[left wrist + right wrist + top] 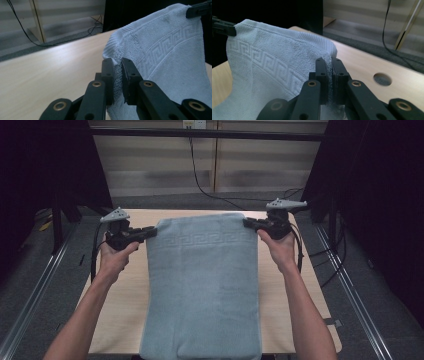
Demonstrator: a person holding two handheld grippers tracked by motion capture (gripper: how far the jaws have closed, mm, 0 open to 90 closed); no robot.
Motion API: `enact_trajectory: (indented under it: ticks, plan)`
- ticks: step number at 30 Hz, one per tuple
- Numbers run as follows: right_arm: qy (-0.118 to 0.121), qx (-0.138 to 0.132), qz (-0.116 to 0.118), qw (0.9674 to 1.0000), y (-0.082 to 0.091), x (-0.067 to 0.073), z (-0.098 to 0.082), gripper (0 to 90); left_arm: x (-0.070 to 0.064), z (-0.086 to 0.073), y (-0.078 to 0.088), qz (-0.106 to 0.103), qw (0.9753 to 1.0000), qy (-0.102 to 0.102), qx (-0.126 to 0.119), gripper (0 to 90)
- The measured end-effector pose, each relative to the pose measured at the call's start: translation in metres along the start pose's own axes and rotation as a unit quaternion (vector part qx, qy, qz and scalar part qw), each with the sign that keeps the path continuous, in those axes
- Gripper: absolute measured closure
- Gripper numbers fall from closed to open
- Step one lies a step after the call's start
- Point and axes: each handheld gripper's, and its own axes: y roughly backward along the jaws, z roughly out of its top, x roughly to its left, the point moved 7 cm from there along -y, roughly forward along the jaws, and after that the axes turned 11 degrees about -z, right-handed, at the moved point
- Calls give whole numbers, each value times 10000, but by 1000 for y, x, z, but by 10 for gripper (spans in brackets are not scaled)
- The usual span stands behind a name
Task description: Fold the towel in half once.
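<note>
Towel is pale blue, lying lengthwise down the middle of the wooden table, near end draped over the 6 o'clock edge, far end lifted off the surface. Greek-key border band runs across just below the raised edge.

Left gripper is clamped on the far-left corner at roughly 10 o'clock; left gripper view shows terry pinched between both jaws, corner folded into the bite. Right gripper is clamped on the far-right corner at about 1 o'clock; its own view shows the cloth squeezed thin between the jaws.

Likely step: raise the far edge to fold it toward 6 o'clock, or lift the towel clear.

To do it well:
- keep both grips level so the top edge stays taut, no sag between them
- move both hands together; one hand leading would skew the fold
- hold jaw pressure; the right bite looks shallow, near the hem
- lift enough that the cloth clears the table before travelling toward 6 o'clock
</note>
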Motion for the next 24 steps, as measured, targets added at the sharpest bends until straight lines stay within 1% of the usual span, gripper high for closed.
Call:
enact_trajectory:
  ticks: [3, 4, 6, 8, 9, 11, 13, 14, 16, 18, 20, 21, 22, 24]
  plan:
    - [72, -106, -74, 9999, 4, -3, 20, 854, 1, 21, 2, 30, 9999, -36, -121, 818]
    - [77, -141, -81, 9998, 5, -4, 26, 854, 0, 27, 3, -6, 9998, -13, -188, 819]
    - [96, -216, -115, 9997, 8, -6, 38, 855, 0, 38, 5, 17, 9996, -67, -260, 818]
    - [162, -260, -156, 9994, 11, -8, 47, 855, -1, 48, 6, 4, 9995, -90, -299, 819]
    - [145, -304, -153, 9993, 14, -9, 53, 855, 0, 52, 7, 15, 9993, -98, -352, 819]
    - [138, -403, -194, 9989, 18, -12, 62, 855, 0, 62, 9, 4, 9989, -50, -466, 819]
    - [106, -488, -215, 9985, 23, -14, 70, 856, -2, 69, 10, 4, 9986, -89, -522, 819]
    - [94, -533, -204, 9983, 25, -14, 73, 856, -4, 71, 10, -42, 9983, -106, -572, 819]
    - [105, -559, -163, 9982, 29, -11, 72, 856, -10, 68, 10, -74, 9984, -191, -528, 819]
    - [189, -533, -104, 9983, 32, -5, 65, 856, -15, 58, 10, -116, 9985, -243, -475, 819]
    - [224, -509, -12, 9985, 37, 1, 54, 856, -19, 46, 13, -160, 9985, -192, -491, 819]
    - [237, -493, 24, 9985, 40, 3, 47, 856, -21, 39, 14, -161, 9987, -189, -444, 819]
    - [213, -486, 81, 9986, 43, 5, 40, 856, -22, 31, 14, -148, 9989, -171, -411, 819]
    - [166, -464, 186, 9986, 49, 10, 25, 856, -28, 15, 17, -230, 9989, -140, -379, 820]
